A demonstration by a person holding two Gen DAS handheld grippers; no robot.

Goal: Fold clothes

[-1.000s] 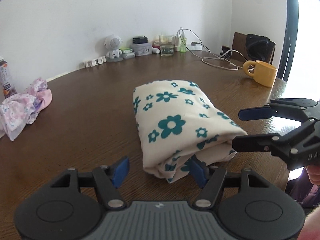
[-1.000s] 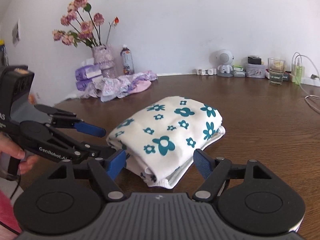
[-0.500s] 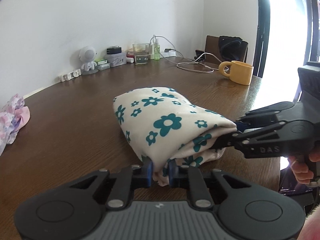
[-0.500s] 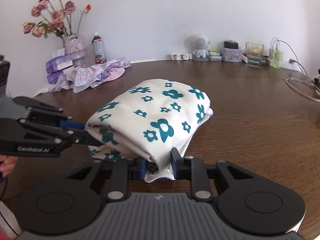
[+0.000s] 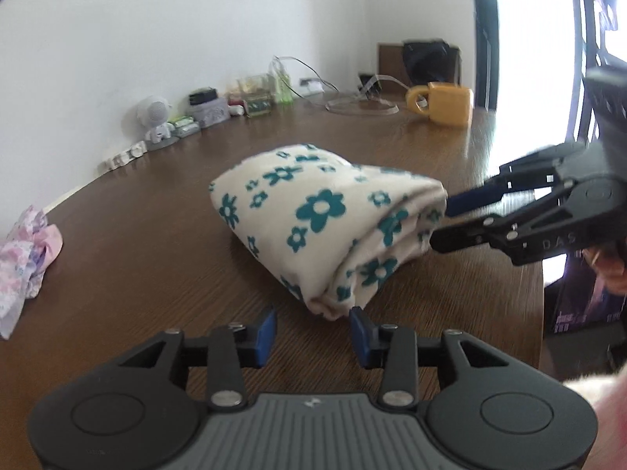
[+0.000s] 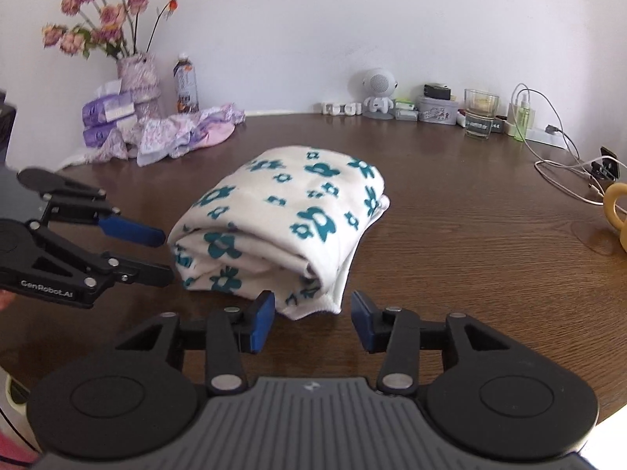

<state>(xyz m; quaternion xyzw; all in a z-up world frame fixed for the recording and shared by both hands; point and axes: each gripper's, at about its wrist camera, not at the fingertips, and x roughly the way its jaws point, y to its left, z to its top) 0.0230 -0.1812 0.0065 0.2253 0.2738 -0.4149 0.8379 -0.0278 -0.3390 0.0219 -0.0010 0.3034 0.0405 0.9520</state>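
Brown table (image 6: 450, 211) holds folded flowered cloth (image 6: 282, 219); mug (image 5: 444, 106) and pink clothes (image 6: 184, 137) sit well apart from it; left hand-held gripper (image 5: 311, 331) and right hand-held gripper (image 6: 309, 319) both gape wide, empty.

bare table (image 6: 450, 235) lies open right of my folded cloth (image 6: 290, 211). the mug (image 6: 617, 211) and cables (image 6: 564, 180) crowd its far edge.

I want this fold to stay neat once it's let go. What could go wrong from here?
The left gripper and right gripper are open close to the folded floral garment; pulling away could snag a loose corner and unroll it. Sliding it right risks bumping the yellow mug.
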